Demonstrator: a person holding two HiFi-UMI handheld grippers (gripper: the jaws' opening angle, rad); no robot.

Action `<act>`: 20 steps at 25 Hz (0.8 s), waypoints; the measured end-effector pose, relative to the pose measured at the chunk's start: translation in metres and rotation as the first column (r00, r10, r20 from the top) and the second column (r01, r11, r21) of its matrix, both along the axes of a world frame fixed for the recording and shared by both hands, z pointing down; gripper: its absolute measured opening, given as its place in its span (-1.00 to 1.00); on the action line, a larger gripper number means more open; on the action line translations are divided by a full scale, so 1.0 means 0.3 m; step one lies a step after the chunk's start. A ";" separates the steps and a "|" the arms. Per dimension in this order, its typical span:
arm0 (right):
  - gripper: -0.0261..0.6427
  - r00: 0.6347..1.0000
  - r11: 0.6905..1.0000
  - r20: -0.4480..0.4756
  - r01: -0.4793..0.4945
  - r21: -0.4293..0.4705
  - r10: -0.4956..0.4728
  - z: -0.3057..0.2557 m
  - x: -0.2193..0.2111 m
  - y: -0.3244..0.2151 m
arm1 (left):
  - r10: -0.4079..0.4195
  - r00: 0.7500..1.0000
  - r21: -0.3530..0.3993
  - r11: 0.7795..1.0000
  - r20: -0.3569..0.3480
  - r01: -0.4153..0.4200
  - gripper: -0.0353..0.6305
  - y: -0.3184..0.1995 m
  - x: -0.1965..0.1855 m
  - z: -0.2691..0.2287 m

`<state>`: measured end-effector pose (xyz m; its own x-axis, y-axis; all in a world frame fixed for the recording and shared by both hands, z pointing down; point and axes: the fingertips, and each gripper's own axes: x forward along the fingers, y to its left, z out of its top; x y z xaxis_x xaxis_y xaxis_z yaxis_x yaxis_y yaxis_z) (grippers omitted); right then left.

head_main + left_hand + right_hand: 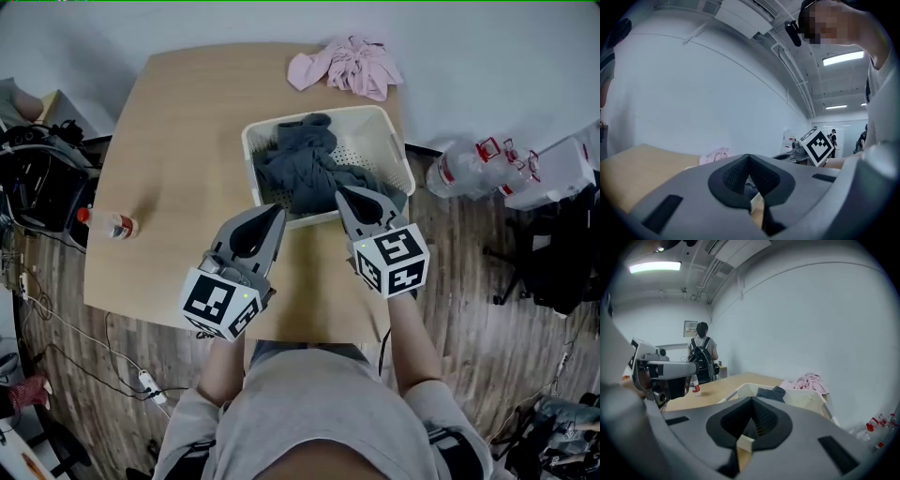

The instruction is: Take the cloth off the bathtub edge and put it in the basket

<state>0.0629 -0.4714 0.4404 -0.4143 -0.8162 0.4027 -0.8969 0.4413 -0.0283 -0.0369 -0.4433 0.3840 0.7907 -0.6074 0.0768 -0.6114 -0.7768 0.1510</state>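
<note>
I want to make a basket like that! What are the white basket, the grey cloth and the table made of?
The basket looks like white plastic: smooth matte walls dotted with small holes. The grey cloth looks like soft fabric, lying in loose crumpled folds. The table looks like pale wood or wood-look laminate; I can't tell which.

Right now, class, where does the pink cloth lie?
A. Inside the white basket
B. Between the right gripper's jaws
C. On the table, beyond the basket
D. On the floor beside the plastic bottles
C: the pink cloth lies on the table past the far rim of the basket, and the basket holds a grey cloth instead.
</note>
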 end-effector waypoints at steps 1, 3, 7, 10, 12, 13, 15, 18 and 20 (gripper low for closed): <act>-0.89 1.000 1.000 0.019 0.002 0.006 -0.003 -0.013 0.008 0.023 | 0.001 1.000 0.006 1.000 0.000 -0.001 -0.91 0.021 0.016 -0.011; -0.89 0.998 1.000 0.055 0.003 0.017 -0.004 -0.034 0.026 0.070 | 0.007 1.000 0.017 1.000 -0.002 -0.007 -0.91 0.064 0.051 -0.029; -0.89 0.996 0.998 0.093 -0.001 0.058 -0.004 -0.079 0.065 0.169 | 0.016 1.000 0.037 0.999 -0.006 -0.016 -0.91 0.154 0.120 -0.065; -0.89 0.993 0.995 0.118 -0.006 0.099 -0.006 -0.129 0.098 0.241 | 0.019 1.000 0.061 0.998 -0.006 -0.018 -0.91 0.220 0.168 -0.097; -0.89 0.990 0.992 0.138 -0.007 0.124 -0.011 -0.163 0.120 0.290 | 0.021 1.000 0.077 0.997 -0.002 -0.021 -0.91 0.268 0.199 -0.117; -0.89 0.989 0.991 0.147 -0.005 0.135 -0.015 -0.179 0.130 0.315 | 0.022 1.000 0.086 0.996 -0.001 -0.022 -0.91 0.292 0.215 -0.127; -0.89 0.987 0.988 0.158 0.000 0.154 -0.024 -0.207 0.152 0.365 | 0.023 1.000 0.101 0.995 0.002 -0.023 -0.90 0.340 0.245 -0.146; -0.89 0.986 0.984 0.165 0.009 0.179 -0.039 -0.235 0.181 0.436 | 0.023 1.000 0.121 0.992 0.002 -0.023 -0.91 0.408 0.287 -0.168; -0.89 0.984 0.981 0.170 0.015 0.193 -0.048 -0.251 0.197 0.484 | 0.020 1.000 0.134 0.991 0.005 -0.020 -0.91 0.454 0.311 -0.179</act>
<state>0.1222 -0.3261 0.3651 -0.4908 -0.8562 0.1617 -0.8713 0.4816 -0.0947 0.0565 -0.3070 0.3303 0.8027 -0.5964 -0.0014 -0.5958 -0.8020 0.0431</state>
